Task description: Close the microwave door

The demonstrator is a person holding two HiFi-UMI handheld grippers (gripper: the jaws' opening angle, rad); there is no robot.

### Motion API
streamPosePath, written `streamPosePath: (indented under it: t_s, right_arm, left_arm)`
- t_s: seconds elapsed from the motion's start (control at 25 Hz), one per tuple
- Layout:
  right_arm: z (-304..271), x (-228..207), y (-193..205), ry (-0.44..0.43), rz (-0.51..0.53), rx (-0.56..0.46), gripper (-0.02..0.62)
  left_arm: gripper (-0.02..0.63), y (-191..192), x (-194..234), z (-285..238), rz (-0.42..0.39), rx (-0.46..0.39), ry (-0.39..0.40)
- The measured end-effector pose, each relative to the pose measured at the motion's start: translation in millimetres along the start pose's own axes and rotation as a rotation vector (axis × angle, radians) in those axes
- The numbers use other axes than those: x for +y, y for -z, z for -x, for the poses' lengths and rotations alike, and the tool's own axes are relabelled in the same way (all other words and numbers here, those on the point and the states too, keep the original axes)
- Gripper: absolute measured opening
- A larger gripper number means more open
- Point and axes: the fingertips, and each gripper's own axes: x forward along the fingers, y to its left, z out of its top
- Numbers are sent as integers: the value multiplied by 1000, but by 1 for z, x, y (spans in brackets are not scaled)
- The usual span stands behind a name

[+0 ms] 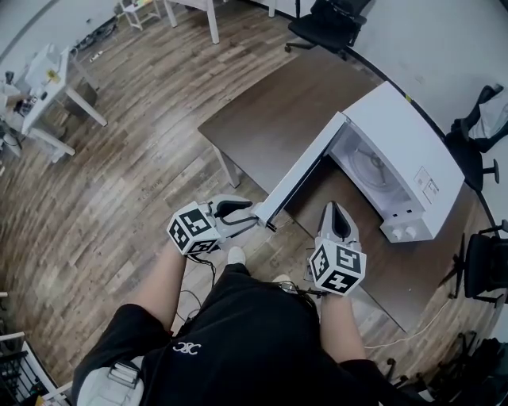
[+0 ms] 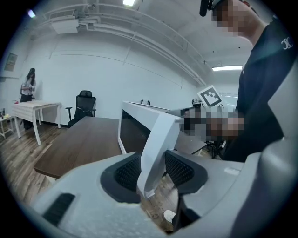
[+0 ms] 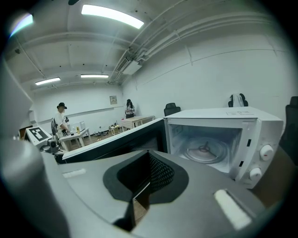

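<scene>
The white microwave (image 1: 413, 151) stands on the dark table (image 1: 262, 119) with its door (image 1: 305, 170) swung wide open toward me. My left gripper (image 1: 258, 218) is at the door's free end. In the left gripper view the door's edge (image 2: 156, 139) stands between the pads (image 2: 128, 172), close to both, and the left gripper (image 2: 152, 169) looks open around it. My right gripper (image 1: 333, 208) hovers over the table's front part, before the open cavity, shut and holding nothing. The right gripper view shows the right gripper (image 3: 149, 179), the door (image 3: 116, 139) and the turntable inside the microwave (image 3: 233, 121).
Black office chairs stand behind the table (image 1: 329, 24) and at the right (image 1: 484, 270). White tables with clutter (image 1: 48, 87) sit at the far left on the wooden floor. People stand far off by other tables (image 2: 29, 86) (image 3: 60, 118).
</scene>
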Motion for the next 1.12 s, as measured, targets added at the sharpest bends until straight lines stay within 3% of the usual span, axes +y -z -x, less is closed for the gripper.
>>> streamPosePath:
  t_s: [0.56,0.84,1.12]
  right_arm:
    - [57,-90,7,95,-28,-20,8]
    - [87,-143,9,173,-55,-45,8]
    - [113,-188,12,257,-89,-69,8]
  left_arm:
    - [221,-21,-96,-100,-176,74,172]
    - [201,-36,-131,-151,-247,77,235]
    - [210,-52,-150,-198,-232,59,209]
